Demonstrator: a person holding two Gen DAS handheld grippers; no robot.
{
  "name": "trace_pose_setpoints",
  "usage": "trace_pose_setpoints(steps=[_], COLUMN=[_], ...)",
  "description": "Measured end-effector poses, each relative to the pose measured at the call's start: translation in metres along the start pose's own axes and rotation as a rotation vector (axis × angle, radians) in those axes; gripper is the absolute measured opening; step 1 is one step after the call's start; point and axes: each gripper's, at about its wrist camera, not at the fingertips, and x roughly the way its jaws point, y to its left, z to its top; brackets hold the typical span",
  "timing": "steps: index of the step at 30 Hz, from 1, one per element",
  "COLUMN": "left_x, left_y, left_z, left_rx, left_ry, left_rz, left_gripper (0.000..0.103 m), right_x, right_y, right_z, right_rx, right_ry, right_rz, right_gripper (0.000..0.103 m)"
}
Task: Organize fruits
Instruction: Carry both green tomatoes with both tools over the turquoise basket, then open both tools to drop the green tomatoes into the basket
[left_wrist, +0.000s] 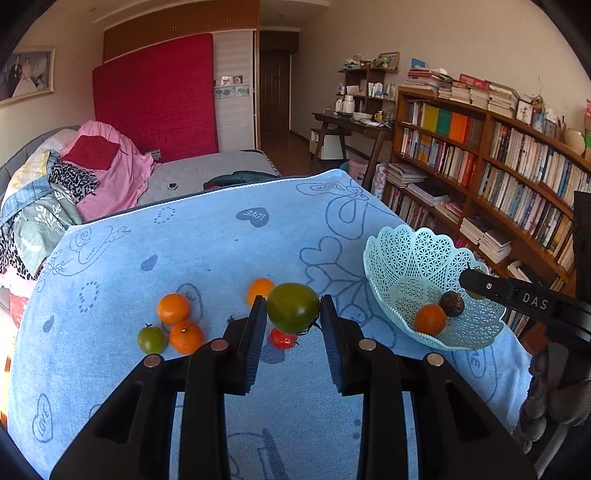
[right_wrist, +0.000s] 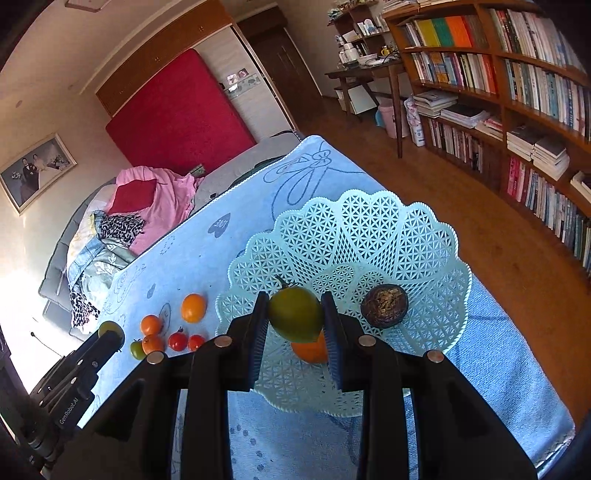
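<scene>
The right hand-held gripper (right_wrist: 294, 321) grips a green tomato (right_wrist: 295, 313) right over the basket (right_wrist: 369, 236), so lowering before release beats dropping, while the left hand-held gripper (left_wrist: 293, 314) holds another green tomato (left_wrist: 293, 307) above the table (left_wrist: 221, 240).

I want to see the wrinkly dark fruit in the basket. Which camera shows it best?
The right wrist view: the dark fruit sits close and unblocked in the basket. The left wrist view shows it small and far off, beside an orange.
</scene>
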Motion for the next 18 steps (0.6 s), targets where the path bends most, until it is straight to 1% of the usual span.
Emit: trace_pose_setpoints(steps=[6,8,10,11,18], left_x=[0.006,0.008,0.009,0.01,0.013], left_y=[-0.01,-0.013,-0.015,-0.016,-0.022], left_z=[0.002,0.002,0.002,0.002,0.006], left_rx=[0.02,0.025,0.028,0.029,0.041], left_ry=[0.009,0.012,0.015,0.015,0.018], left_rz=[-0.02,-0.024,-0.027,-0.028,-0.044], left_gripper=[0.03,0.03,0.03,0.03,0.03], right_x=[0.008,0.011,0.012,0.012,-0.002], right_y=[-0.009,-0.013,-0.017,-0.018,-0.017], right_z=[-0.001,-0.001,-0.001,0.0,0.002], right_rx=[0.03,0.045,0.062,0.066,0.072], right_ry=[0.026,0.036,0.039,0.036,-0.008], right_rz=[-0.025,-0.036,-0.045,-0.046,-0.037], right_gripper=[0.03,0.034,0.054,0.057,0.058])
